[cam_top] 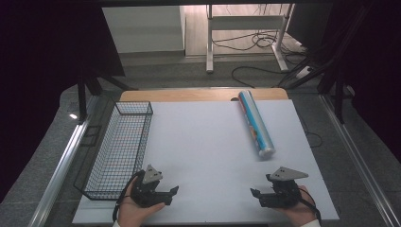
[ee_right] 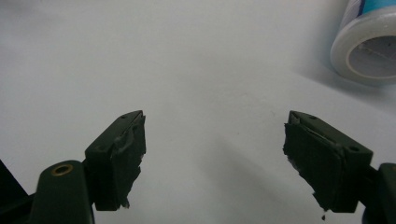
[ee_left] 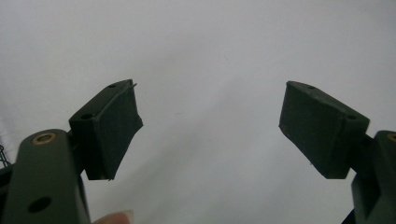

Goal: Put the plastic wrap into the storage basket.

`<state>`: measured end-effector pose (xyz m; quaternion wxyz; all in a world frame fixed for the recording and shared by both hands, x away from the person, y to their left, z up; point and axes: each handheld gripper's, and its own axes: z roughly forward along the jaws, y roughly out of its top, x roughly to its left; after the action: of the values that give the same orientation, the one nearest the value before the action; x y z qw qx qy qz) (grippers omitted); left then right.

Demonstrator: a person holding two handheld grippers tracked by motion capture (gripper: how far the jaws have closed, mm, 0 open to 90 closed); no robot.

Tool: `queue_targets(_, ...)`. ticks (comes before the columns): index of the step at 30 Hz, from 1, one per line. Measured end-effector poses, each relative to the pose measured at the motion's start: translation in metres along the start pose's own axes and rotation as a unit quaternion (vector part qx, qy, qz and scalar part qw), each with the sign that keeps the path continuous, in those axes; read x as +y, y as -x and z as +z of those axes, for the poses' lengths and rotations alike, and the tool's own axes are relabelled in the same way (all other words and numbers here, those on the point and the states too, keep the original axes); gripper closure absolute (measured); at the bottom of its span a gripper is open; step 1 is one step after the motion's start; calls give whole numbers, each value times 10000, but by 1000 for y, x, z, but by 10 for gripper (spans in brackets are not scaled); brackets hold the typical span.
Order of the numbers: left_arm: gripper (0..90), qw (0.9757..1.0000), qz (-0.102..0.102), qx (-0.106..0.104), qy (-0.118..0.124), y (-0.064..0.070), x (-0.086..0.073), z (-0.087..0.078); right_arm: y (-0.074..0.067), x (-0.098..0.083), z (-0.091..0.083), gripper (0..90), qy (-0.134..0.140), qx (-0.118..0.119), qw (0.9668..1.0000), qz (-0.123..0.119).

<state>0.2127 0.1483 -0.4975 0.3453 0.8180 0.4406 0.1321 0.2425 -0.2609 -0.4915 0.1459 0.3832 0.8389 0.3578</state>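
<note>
A long roll wrapped in blue patterned film [cam_top: 256,124] lies on the white table sheet [cam_top: 203,146] at the right, one end toward me. Its white round end [ee_right: 369,49] appears at the top right of the right gripper view. My left gripper [cam_top: 171,194] rests low near the front left, held in a hand; its jaws stand apart with bare sheet between them [ee_left: 210,126]. My right gripper [cam_top: 255,196] sits near the front right, below the roll's near end, jaws apart and nothing between them [ee_right: 215,149].
A black wire basket [cam_top: 118,149] stands along the left edge of the sheet, just behind the left gripper. The wooden table edge [cam_top: 189,94] shows at the back. Cables and a white stand's legs [cam_top: 246,42] lie on the floor beyond.
</note>
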Motion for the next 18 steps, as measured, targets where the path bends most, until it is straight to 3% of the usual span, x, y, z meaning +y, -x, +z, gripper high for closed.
queue_targets(7,201,10000,-30,-36,-11,-1,1,2,-3,9,-2,218,-46,15,10000,-14)
queue_targets(10,201,10000,-37,-55,-21,0,0,2,-4,21,-6,220,-81,57,9999,-21)
queue_targets(12,201,10000,-44,-54,-16,-1,0,2,-2,39,-8,211,-132,-133,9998,-78)
queue_targets(14,202,10000,-50,-41,-9,-1,-1,1,1,47,-8,209,-109,-180,9997,-81)
queue_targets(18,206,10000,-55,-4,57,-2,-2,-1,20,75,-3,197,-235,-409,9989,76)
